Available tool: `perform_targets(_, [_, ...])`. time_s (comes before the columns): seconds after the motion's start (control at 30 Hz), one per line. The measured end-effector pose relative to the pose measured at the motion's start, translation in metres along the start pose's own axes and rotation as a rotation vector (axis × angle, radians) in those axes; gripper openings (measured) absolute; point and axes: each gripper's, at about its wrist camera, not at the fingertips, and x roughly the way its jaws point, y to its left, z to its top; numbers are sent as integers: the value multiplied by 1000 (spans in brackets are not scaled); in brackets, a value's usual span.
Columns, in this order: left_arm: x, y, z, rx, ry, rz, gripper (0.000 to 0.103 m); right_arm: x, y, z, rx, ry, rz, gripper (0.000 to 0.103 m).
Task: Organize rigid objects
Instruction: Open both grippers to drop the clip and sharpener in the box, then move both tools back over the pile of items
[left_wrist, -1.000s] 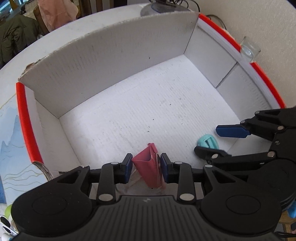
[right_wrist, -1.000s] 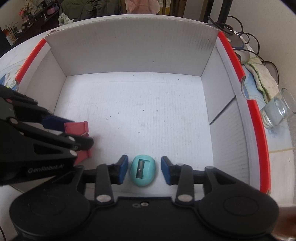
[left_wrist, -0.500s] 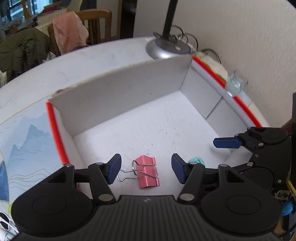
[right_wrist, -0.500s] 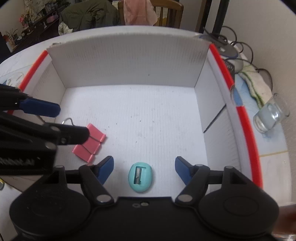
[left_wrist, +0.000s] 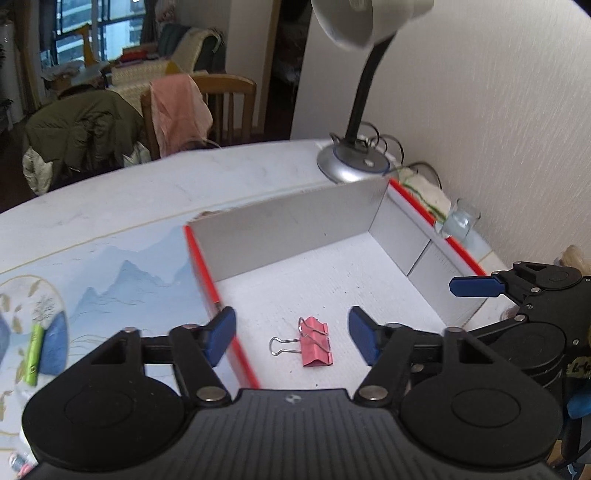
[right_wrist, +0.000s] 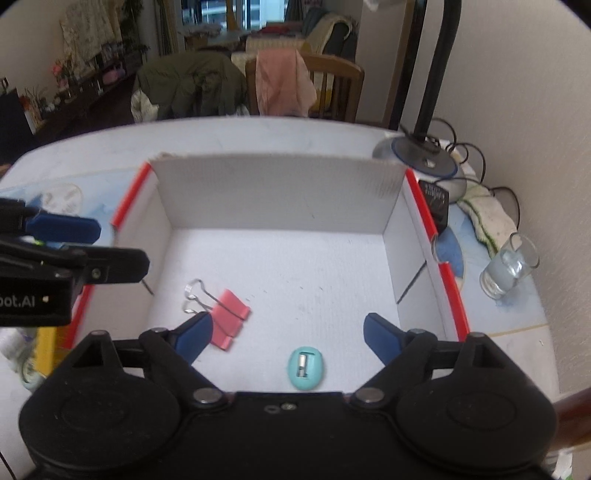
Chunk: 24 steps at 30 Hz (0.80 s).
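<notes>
1. left claw (left_wrist: 291, 334) spread, empty — pink binder clip (left_wrist: 316, 347) lies in the box (left_wrist: 295, 225), lower centre, between its fingers.
2. right claw (right_wrist: 286, 334) spread too — teal sharpener (right_wrist: 306, 368) sits just below it.

The left gripper (left_wrist: 291, 334) hung with its jaws spread wide and empty above the white box (left_wrist: 288, 229), where a pink binder clip (left_wrist: 316, 346) lay flat on the floor between the blue fingertips (left_wrist: 221, 334) — the right gripper (left_wrist: 476, 286) beside it, also parted.
</notes>
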Motion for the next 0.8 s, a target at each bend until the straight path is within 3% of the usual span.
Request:
perform_targets(0.23, [-50,12,-20,-17,-67,30,71,-43,23,-3,1,-92,34,95])
perform_targets(0.37, [-76,23,-34,-22,-96,41,76,-62,39,-5,7,-133,49,96])
perform_targets(0.8, [-138,79,-81,-80,-147,64,83,-95,105,-27,11,-199,74,101])
